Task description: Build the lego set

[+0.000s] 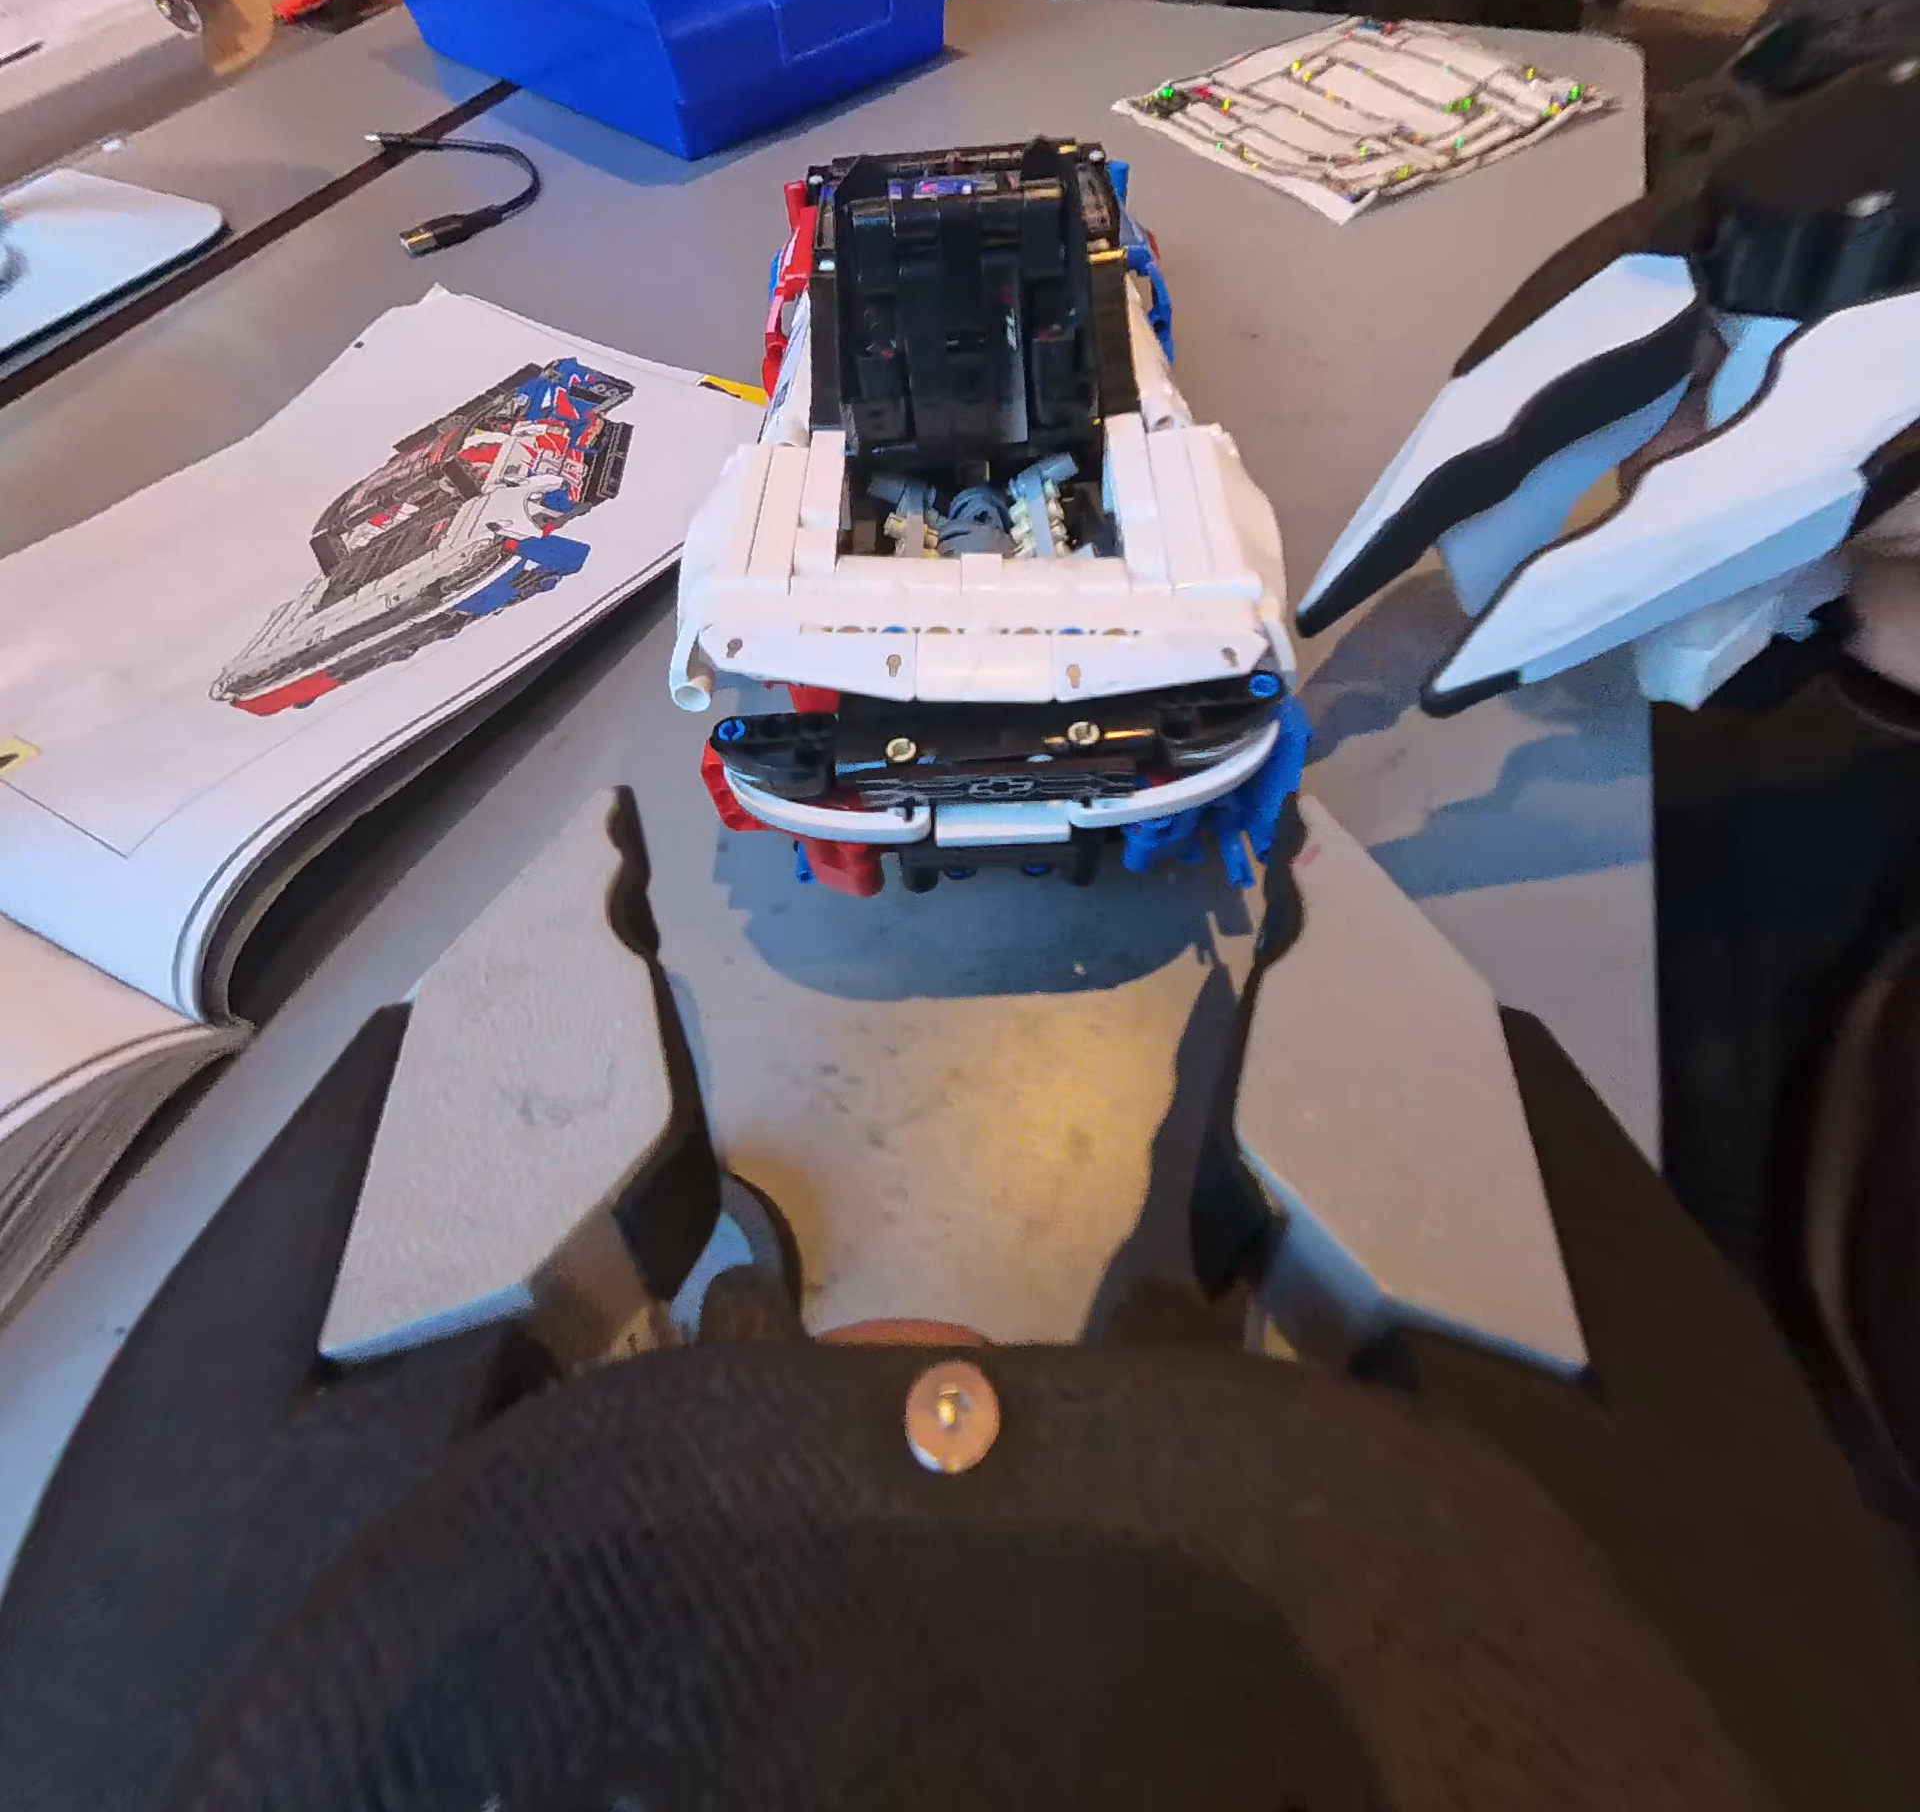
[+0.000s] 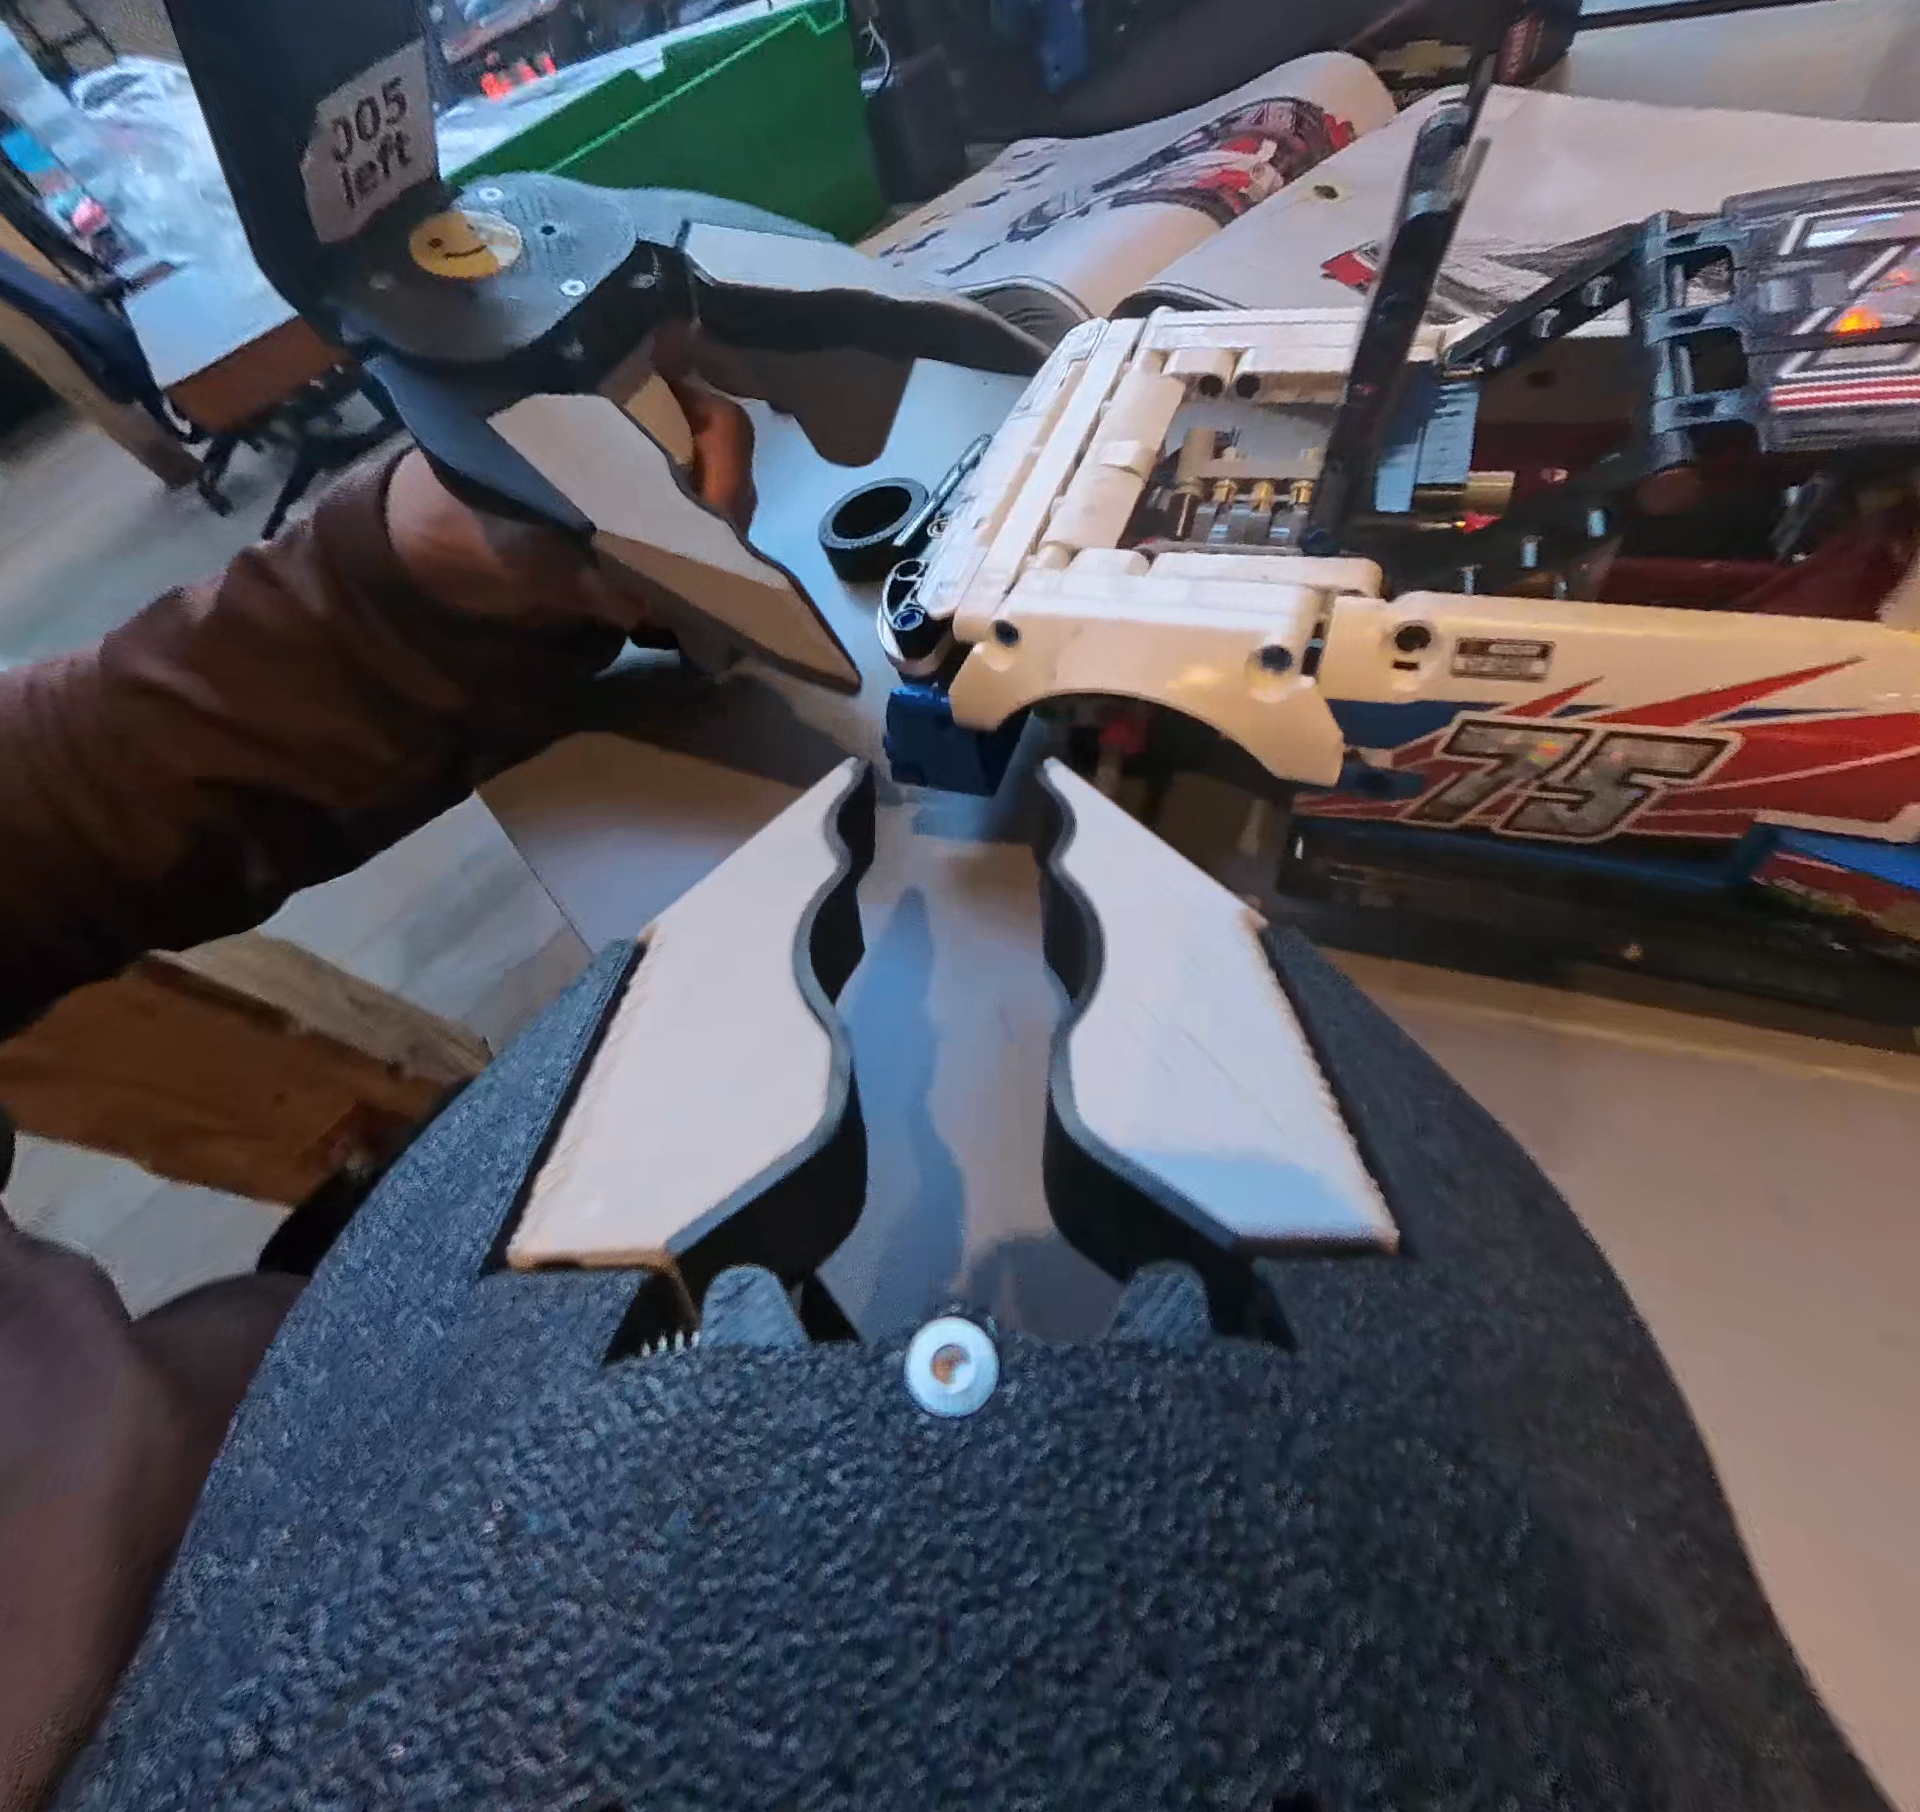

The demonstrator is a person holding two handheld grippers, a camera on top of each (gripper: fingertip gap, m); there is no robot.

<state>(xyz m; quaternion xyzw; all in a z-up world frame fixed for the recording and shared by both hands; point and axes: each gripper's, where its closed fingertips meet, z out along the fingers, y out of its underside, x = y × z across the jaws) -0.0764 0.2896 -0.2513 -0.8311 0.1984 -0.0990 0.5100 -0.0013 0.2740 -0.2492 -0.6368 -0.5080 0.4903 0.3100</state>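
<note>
Where tools (image 1: 951, 806) part, car (image 1: 977, 536) ahead

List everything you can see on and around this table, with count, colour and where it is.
Lego car: one, white with red, blue and black, table centre, hood raised.
Instruction booklet: one, white, open, left of the car.
Blue bin: one, behind the car.
Sticker sheet: one, white, far right.
USB cable: one, black, far left.
Black ring: one, by the car's nose.
Green bin: one, beyond the table.
Left gripper: open, facing the car's nose.
Right gripper: open, at the front wheel arch.
</note>
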